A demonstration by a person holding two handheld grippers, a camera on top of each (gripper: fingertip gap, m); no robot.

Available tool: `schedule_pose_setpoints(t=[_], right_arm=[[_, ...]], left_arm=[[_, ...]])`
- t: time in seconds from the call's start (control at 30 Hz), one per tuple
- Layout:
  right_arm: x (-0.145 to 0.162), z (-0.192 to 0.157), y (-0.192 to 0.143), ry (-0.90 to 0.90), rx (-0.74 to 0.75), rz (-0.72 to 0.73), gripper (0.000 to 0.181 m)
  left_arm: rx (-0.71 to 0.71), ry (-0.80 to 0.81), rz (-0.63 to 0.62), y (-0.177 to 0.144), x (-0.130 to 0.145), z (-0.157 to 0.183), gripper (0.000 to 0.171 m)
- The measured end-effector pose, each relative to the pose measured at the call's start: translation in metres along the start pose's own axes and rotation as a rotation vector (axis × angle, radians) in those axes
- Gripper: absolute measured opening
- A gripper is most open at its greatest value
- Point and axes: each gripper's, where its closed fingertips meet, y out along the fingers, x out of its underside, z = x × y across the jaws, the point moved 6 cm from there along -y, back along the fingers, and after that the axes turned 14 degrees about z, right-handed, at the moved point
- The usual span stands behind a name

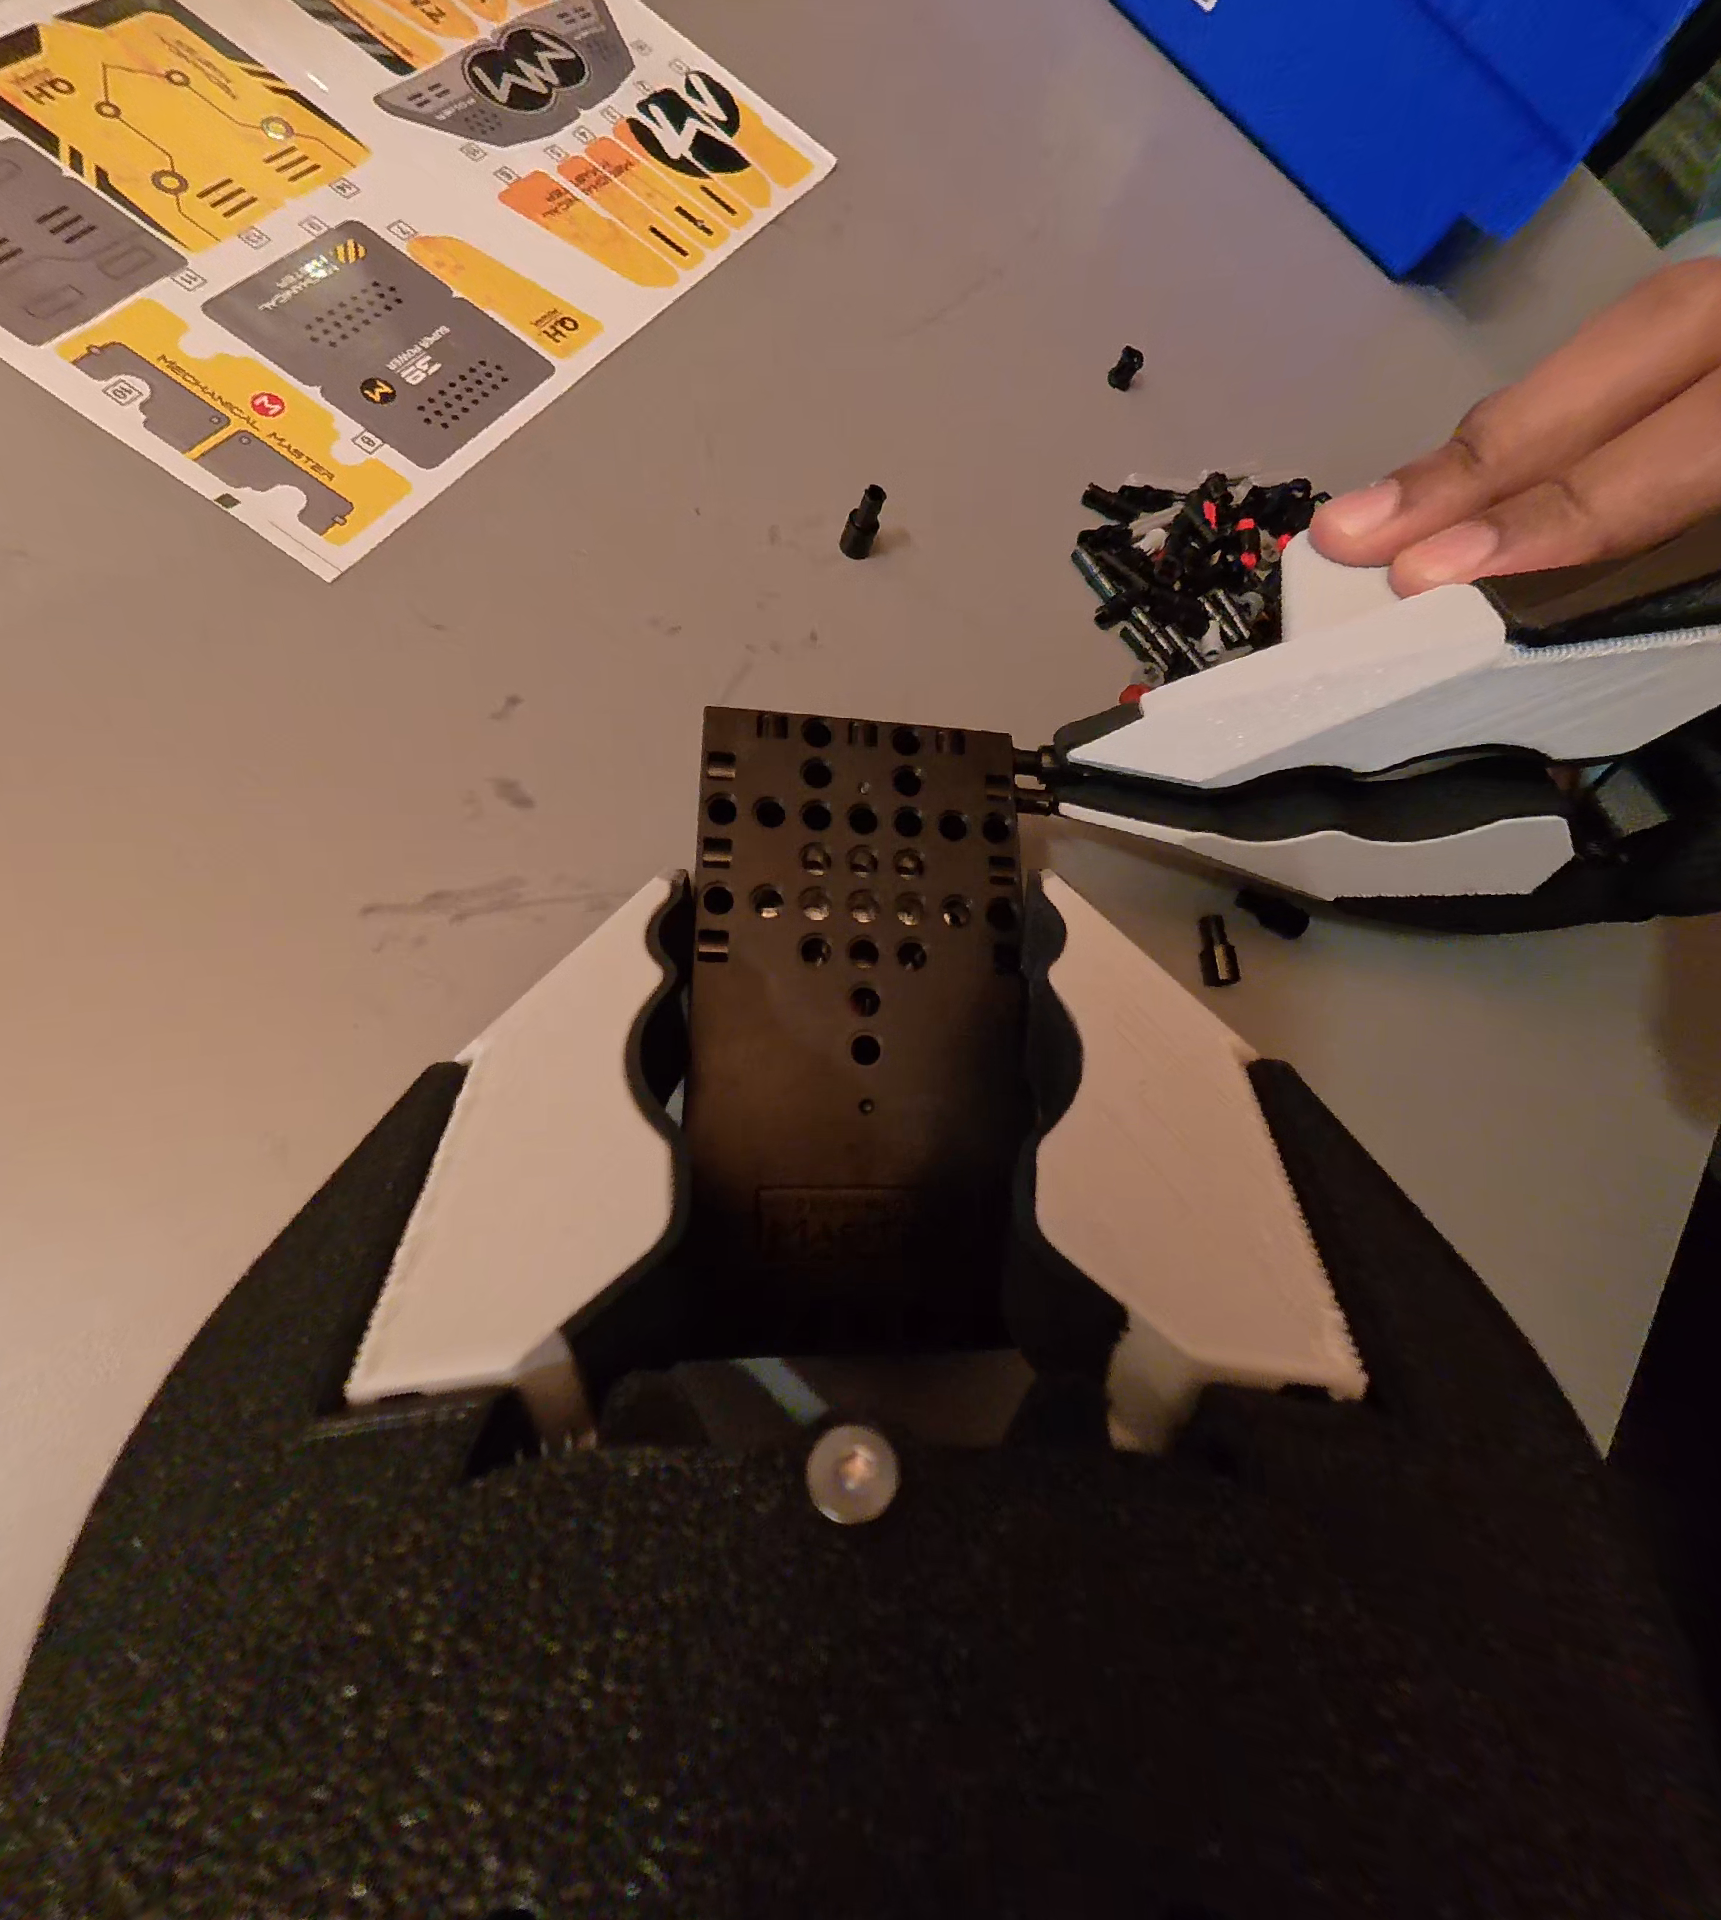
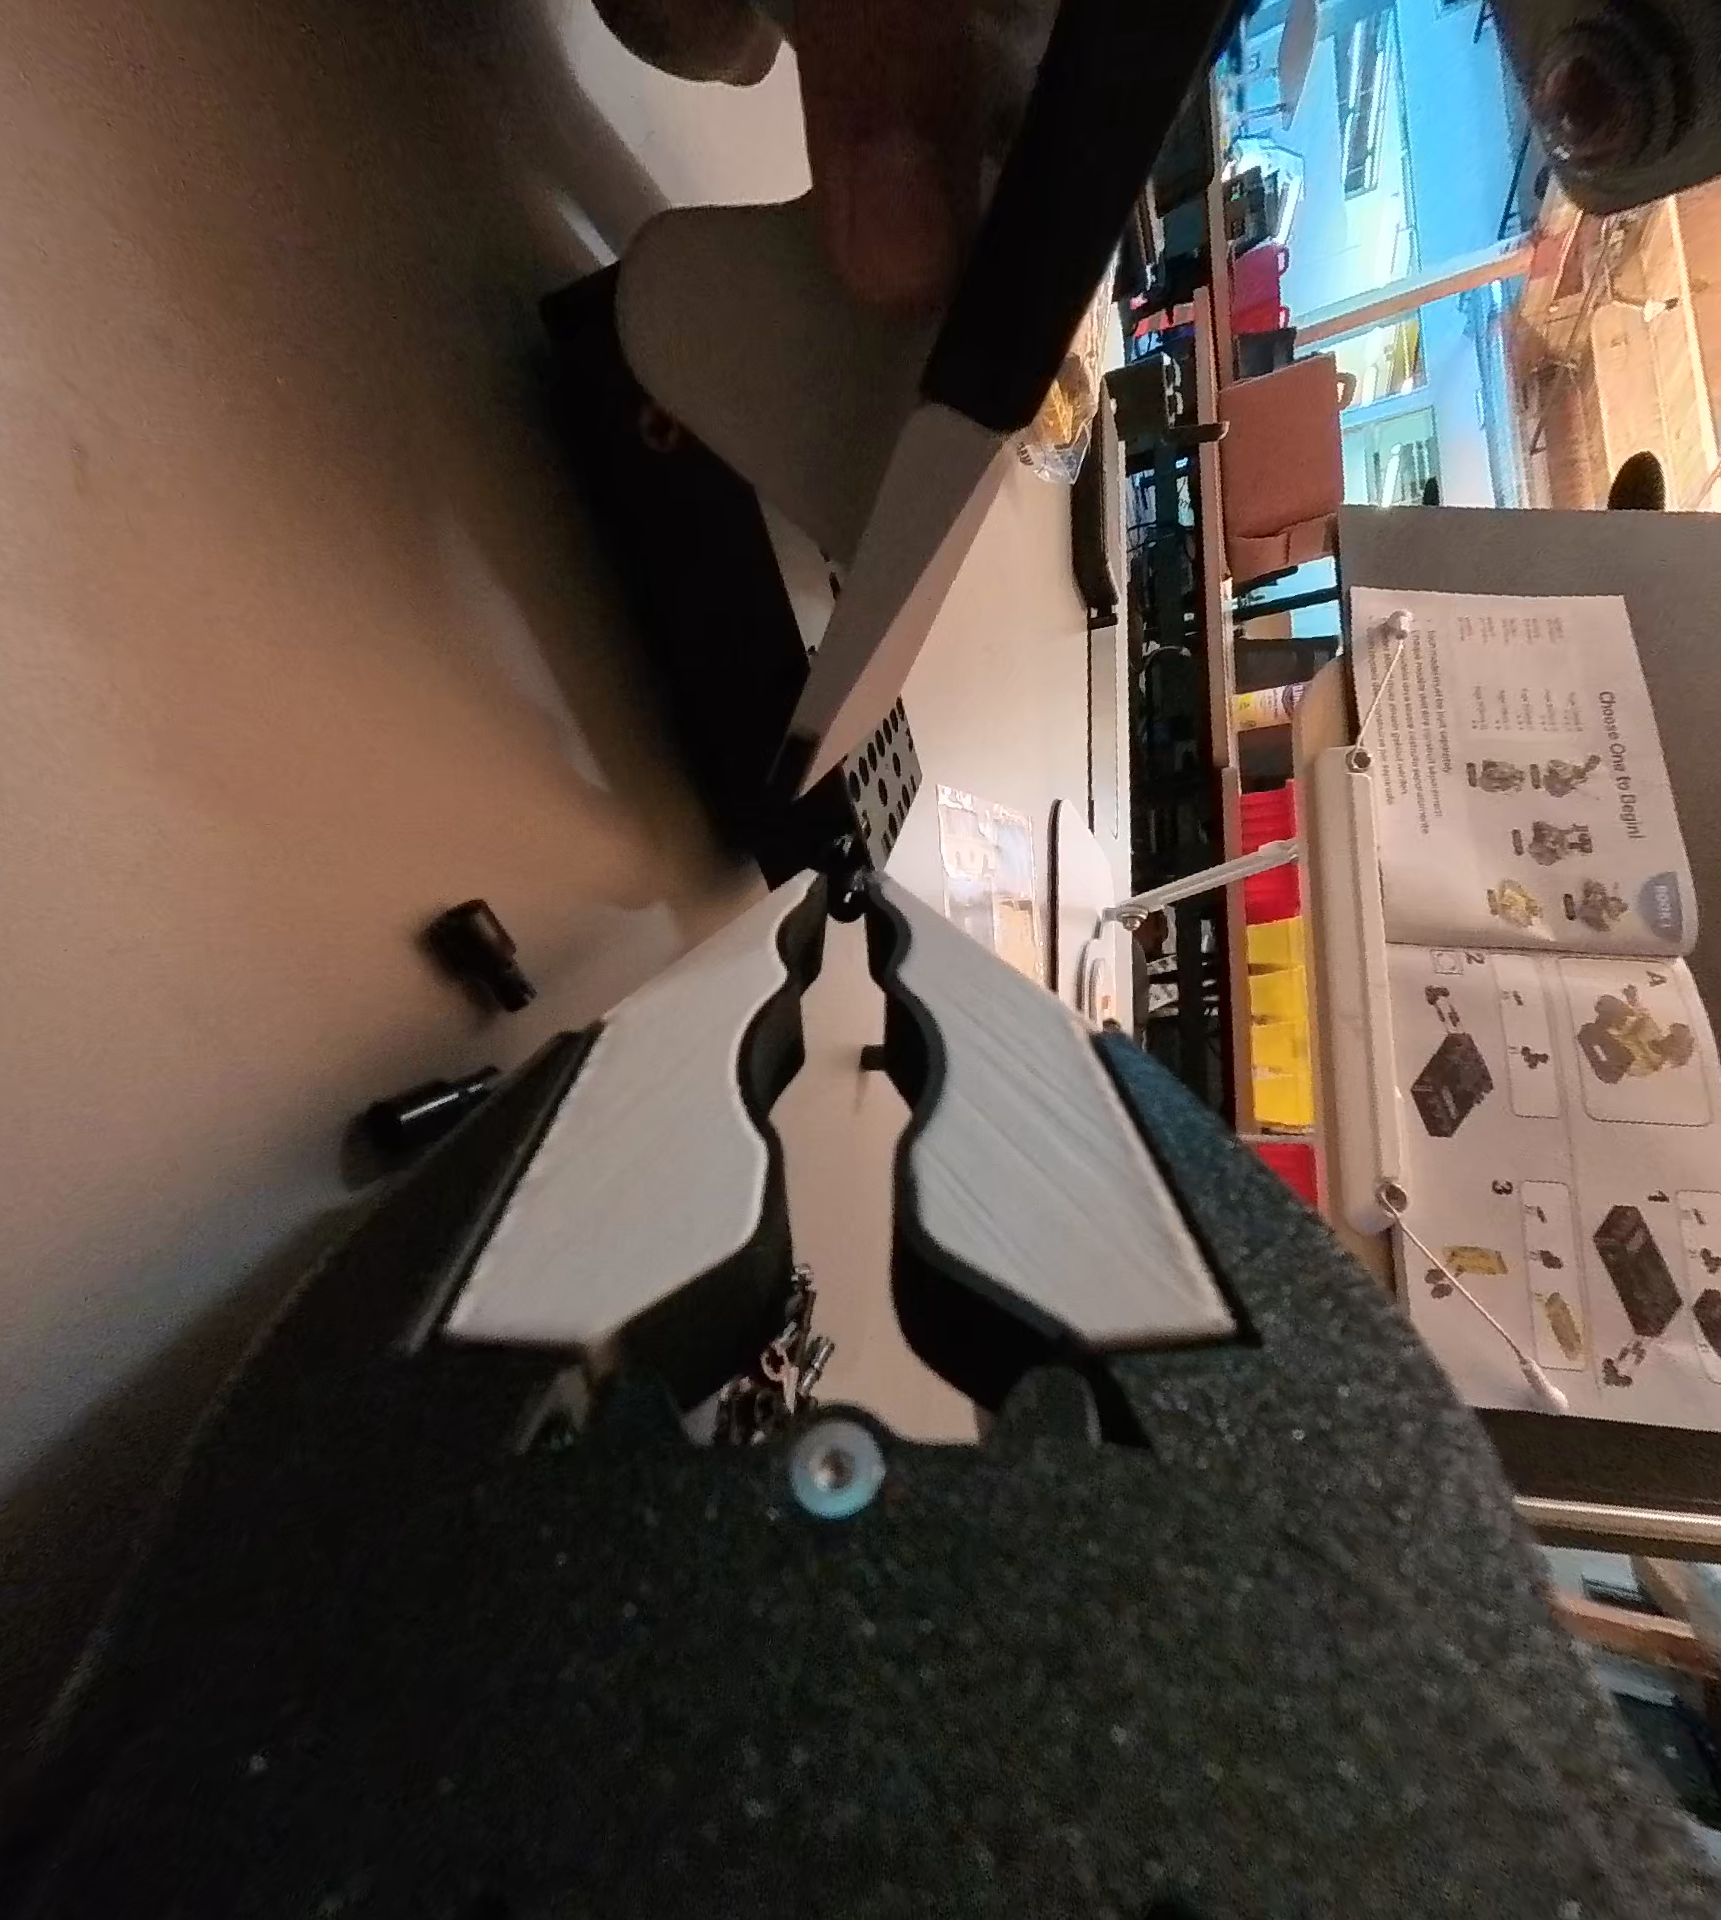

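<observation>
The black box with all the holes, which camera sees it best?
The left wrist view: the black box faces the camera between the left gripper fingers. The right wrist view shows only one corner beyond the right gripper.

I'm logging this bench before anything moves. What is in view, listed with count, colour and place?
block: one, black, perforated, clamped in the left tongs
pin: one, black, at the block's far right edge, pinched by the right tongs
pin pile: many, black and red, beyond the right tongs
loose pins: four, black, scattered on the table
sticker sheet: one, yellow and grey, far left
bin: one, blue, far right
manual: one, white, open, propped
table: one, grey
left tongs: white
right tongs: white
hand: one, on the right tongs
</observation>
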Motion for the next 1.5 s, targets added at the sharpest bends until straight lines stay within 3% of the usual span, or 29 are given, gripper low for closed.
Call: schedule_pose_setpoints(t=[0.4, 0.93, 1.13, 1.4, 1.5], right_arm=[[0.0, -0.001, 0.002, -0.135, 0.015, 0.003, 0.007], [0.001, -0.001, 0.006, -0.135, 0.003, 0.012, 0.007], [0.002, 0.001, 0.007, -0.09, -0.002, 0.015, 0.007], [0.002, 0.018, -0.012, 0.085, 0.104, 0.072, 0.009], [0.0, 0.017, -0.013, 0.192, 0.071, 0.099, 0.009]], left_arm=[[0.029, -0.04, 0.005, -0.001, -0.001, -0.002, 0.063], [0.028, -0.028, 0.001, -0.001, 0.0, -0.002, 0.063], [0.032, -0.035, 0.003, -0.001, -0.001, -0.003, 0.062], [0.045, -0.055, 0.009, -0.002, -0.001, -0.004, 0.063], [0.04, -0.047, 0.007, -0.001, -0.001, -0.003, 0.062]])
